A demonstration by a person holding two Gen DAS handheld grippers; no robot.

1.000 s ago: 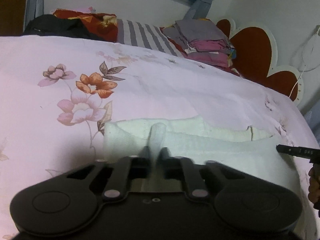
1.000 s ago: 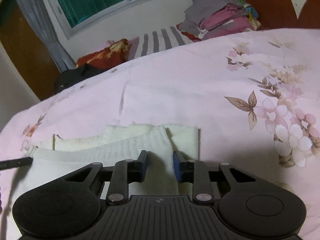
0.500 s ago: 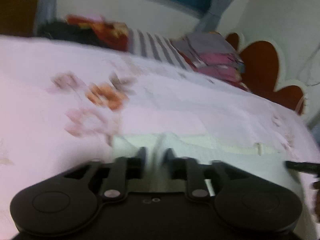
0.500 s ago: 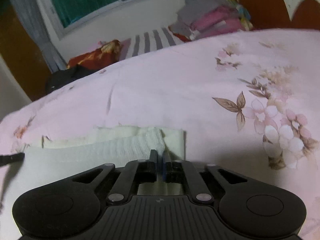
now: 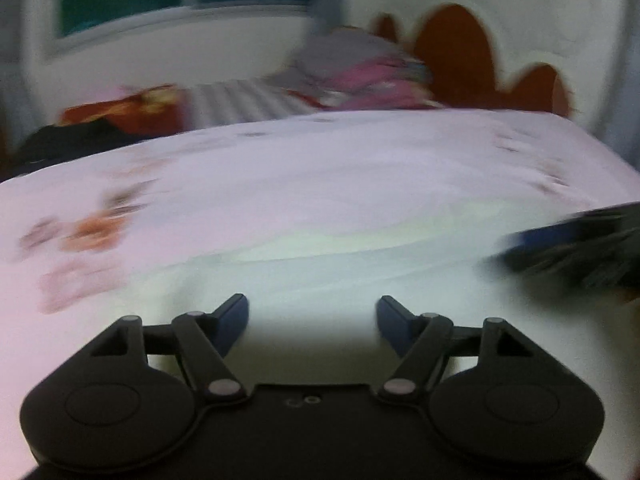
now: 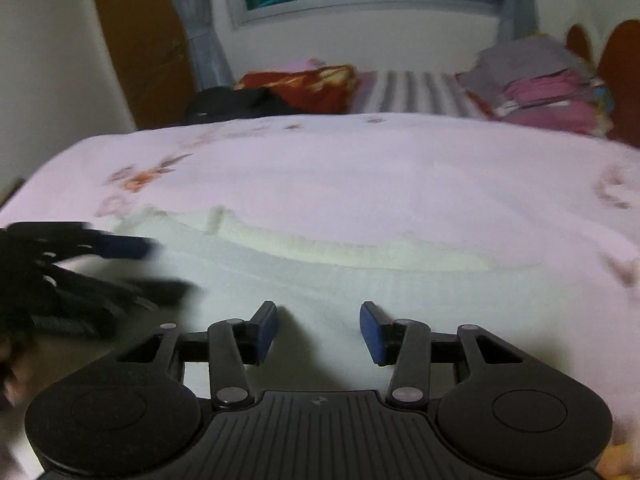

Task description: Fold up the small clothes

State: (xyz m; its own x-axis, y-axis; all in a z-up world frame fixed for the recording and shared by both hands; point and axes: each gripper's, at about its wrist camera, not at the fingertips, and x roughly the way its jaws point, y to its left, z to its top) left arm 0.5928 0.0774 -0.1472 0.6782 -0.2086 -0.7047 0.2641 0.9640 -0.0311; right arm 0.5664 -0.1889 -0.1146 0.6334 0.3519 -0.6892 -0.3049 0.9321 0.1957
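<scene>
A small cream knitted garment (image 5: 320,264) (image 6: 320,264) lies flat and folded on the pink floral bedspread (image 5: 320,168) (image 6: 360,160). My left gripper (image 5: 312,312) hovers over its near part, its jaws opening, with nothing pinched between them. My right gripper (image 6: 318,316) stands over the same cloth, jaws also opening, and no fabric is held. Each gripper shows blurred in the other's view: the right one at the right edge (image 5: 568,244), the left one at the left edge (image 6: 80,264). Both views are smeared by motion.
At the far side of the bed lie a stack of folded grey and pink clothes (image 6: 540,88), a striped pillow (image 6: 412,92), a red floral cushion (image 6: 304,84) and a black item (image 6: 236,104). A red scalloped headboard (image 5: 472,60) rises at the right.
Both grippers let go of the cream garment's edge and spread their jaws. The fold now lies flat. Both hands swung sideways, so the views have turned and blurred.
</scene>
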